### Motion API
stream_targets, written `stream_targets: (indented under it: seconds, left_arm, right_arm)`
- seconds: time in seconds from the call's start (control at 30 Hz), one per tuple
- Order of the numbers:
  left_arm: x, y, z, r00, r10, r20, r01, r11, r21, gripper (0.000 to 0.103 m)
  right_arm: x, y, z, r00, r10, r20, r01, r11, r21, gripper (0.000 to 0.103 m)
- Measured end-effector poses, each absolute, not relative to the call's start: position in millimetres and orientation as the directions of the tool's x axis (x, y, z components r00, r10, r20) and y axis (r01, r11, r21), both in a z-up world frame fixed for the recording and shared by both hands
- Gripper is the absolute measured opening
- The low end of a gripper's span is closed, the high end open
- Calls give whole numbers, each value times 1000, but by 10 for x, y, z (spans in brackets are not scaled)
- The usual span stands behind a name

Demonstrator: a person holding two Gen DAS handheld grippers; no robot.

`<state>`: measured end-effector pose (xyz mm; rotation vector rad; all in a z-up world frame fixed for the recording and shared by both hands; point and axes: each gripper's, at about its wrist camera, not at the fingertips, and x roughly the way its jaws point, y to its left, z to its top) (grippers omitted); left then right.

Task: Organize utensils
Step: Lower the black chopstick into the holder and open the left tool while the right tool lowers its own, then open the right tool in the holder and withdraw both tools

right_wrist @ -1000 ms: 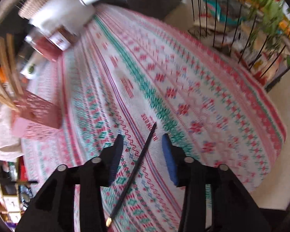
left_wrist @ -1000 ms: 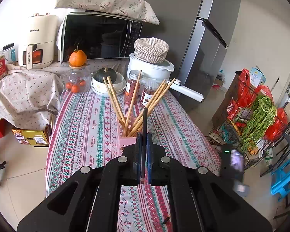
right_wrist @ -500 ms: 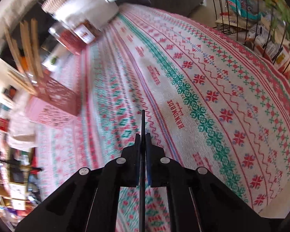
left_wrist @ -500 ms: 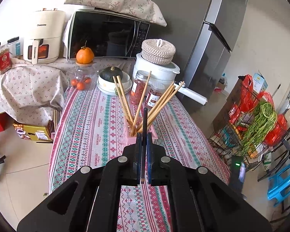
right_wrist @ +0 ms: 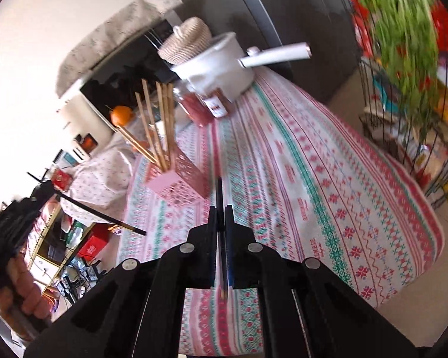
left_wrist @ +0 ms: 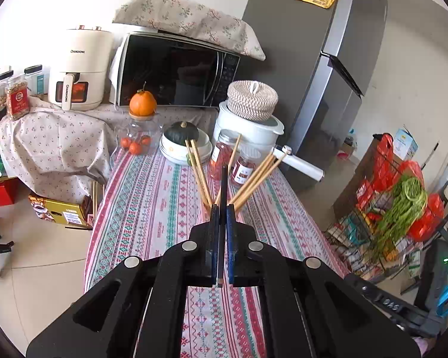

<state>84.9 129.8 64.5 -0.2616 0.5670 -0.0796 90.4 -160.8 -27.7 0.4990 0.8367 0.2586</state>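
My left gripper (left_wrist: 222, 208) is shut on a black chopstick (left_wrist: 223, 185) that points forward, above the patterned tablecloth (left_wrist: 152, 203). Several wooden chopsticks (left_wrist: 254, 179) fan out just beyond its tips; their holder is hidden behind the jaws. My right gripper (right_wrist: 220, 208) is shut on a second black chopstick (right_wrist: 219, 191), lifted off the table and tilted. The pink perforated holder (right_wrist: 180, 179) with wooden chopsticks (right_wrist: 161, 125) stands just ahead to the left. The left gripper with its black chopstick (right_wrist: 101, 214) shows at the left of the right wrist view.
At the table's far end stand a white pot with a woven lid (left_wrist: 248, 119), two red jars (left_wrist: 224, 155), stacked plates with a squash (left_wrist: 182, 143) and a glass jar topped with an orange (left_wrist: 142, 119). A microwave (left_wrist: 176, 68), a fridge (left_wrist: 328, 74) and a wire rack of vegetables (left_wrist: 397, 208) surround the table.
My right gripper closed on the black chopstick lying on the cloth and lifted it, swinging toward the pink holder. My left gripper rose and drew back slightly, still holding its chopstick.
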Motion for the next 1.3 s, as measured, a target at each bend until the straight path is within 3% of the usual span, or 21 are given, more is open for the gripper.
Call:
stream_targets:
  seconds: [0.47,0.6,0.93,1.07,1.3]
  left_arm:
    - [1526,1160,1180,910,-56,-411,-51,969,-243,5]
    - [1804,1223,965,873,-70,-482,-80,956,-284,14]
    - [1259,1662,562,860,17,-511,-232,904,-360,17]
    - [1354,1750,420,822,16,-570,-262,898,-353,17]
    - [1433,1787,364,813,22,-581,-265,903,-338,21]
  right_arm:
    - [1405,-1774,514,728,463,-505,-85,792,604,5]
    - [1521,-1743,575,734,465,-495,-94,792,603,5]
    - [1747,-1484,667,724,492,-483,-144,793,592,5]
    - [1948,-1251,631,718,480,-504,-142,810,570,5]
    - [2367,-837,402,678,486,-552,-141,822,552,6]
